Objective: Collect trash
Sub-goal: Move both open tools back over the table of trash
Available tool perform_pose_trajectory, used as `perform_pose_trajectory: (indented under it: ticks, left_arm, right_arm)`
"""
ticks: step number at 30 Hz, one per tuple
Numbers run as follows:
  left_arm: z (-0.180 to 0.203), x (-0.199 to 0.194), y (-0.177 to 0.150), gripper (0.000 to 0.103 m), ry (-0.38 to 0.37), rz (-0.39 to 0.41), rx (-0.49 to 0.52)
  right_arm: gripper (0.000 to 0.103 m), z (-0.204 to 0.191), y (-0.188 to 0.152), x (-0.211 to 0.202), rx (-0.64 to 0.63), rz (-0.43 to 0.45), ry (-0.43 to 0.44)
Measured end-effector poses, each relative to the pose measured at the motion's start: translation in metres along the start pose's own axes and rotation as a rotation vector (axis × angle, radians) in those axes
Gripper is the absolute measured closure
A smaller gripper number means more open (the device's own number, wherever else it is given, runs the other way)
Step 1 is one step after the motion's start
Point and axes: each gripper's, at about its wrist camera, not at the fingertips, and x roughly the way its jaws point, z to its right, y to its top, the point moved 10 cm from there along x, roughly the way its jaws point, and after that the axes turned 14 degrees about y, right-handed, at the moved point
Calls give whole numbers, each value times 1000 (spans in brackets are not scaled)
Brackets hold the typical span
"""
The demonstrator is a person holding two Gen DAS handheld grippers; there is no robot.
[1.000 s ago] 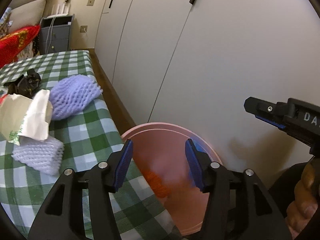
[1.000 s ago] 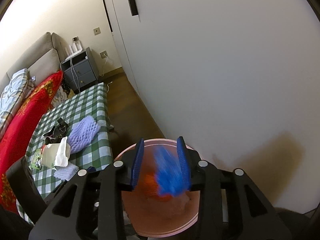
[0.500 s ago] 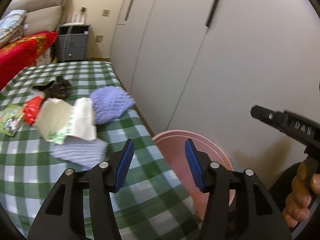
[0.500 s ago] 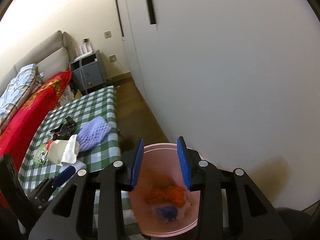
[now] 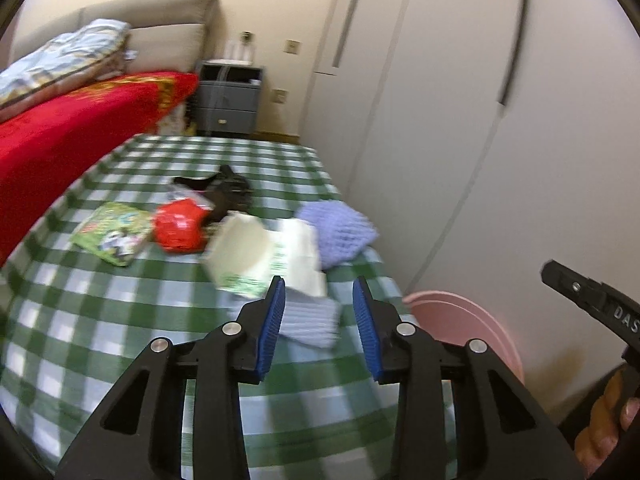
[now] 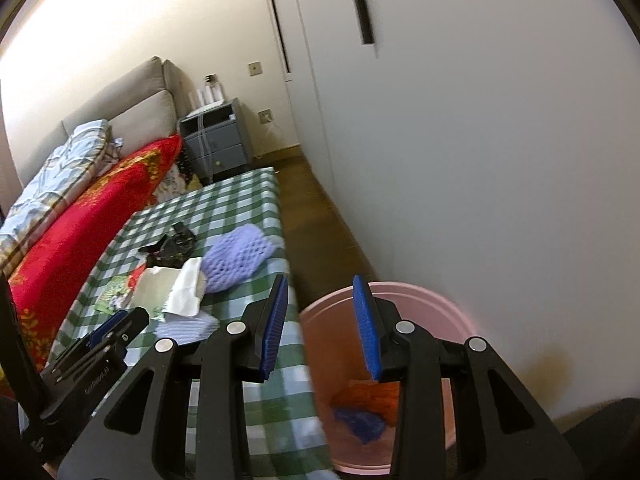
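My left gripper [image 5: 318, 284] hovers over the green checked table [image 5: 120, 340]; its jaws are closing with nothing pressed between them. Beyond its tips lie a pale purple foam sheet [image 5: 312, 320] and a white paper pack [image 5: 256, 256]. Behind those lies a purple foam net [image 5: 338, 234]. Further left are a red wrapper [image 5: 178, 228], a green packet [image 5: 114, 236] and a black wrapper [image 5: 228, 192]. My right gripper [image 6: 320, 280] is open and empty above the pink bin [image 6: 420, 292]. Orange trash [image 6: 372, 396] and a blue piece [image 6: 362, 424] lie inside the bin.
The bin [image 5: 472, 320] stands on the floor between the table's right edge and white wardrobe doors [image 6: 480, 140]. A bed with a red blanket [image 5: 60, 128] runs along the table's left side. A grey nightstand [image 5: 228, 100] is at the back. A hand [image 5: 608, 420] holds the right gripper.
The blue piece left my right gripper and dropped into the bin. My left gripper swung from over the bin to over the table, and its jaws narrowed.
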Motion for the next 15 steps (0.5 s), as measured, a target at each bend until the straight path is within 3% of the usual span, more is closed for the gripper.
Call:
perform_pose_trajectory:
  ticks: [8, 15]
  left_arm:
    - [-69, 14, 8, 68, 155, 9, -85]
    - [-83, 20, 15, 68, 187, 22, -97]
  right_arm:
    - [70, -40, -16, 42, -11, -52, 117]
    - [70, -72, -42, 85, -8, -131, 197]
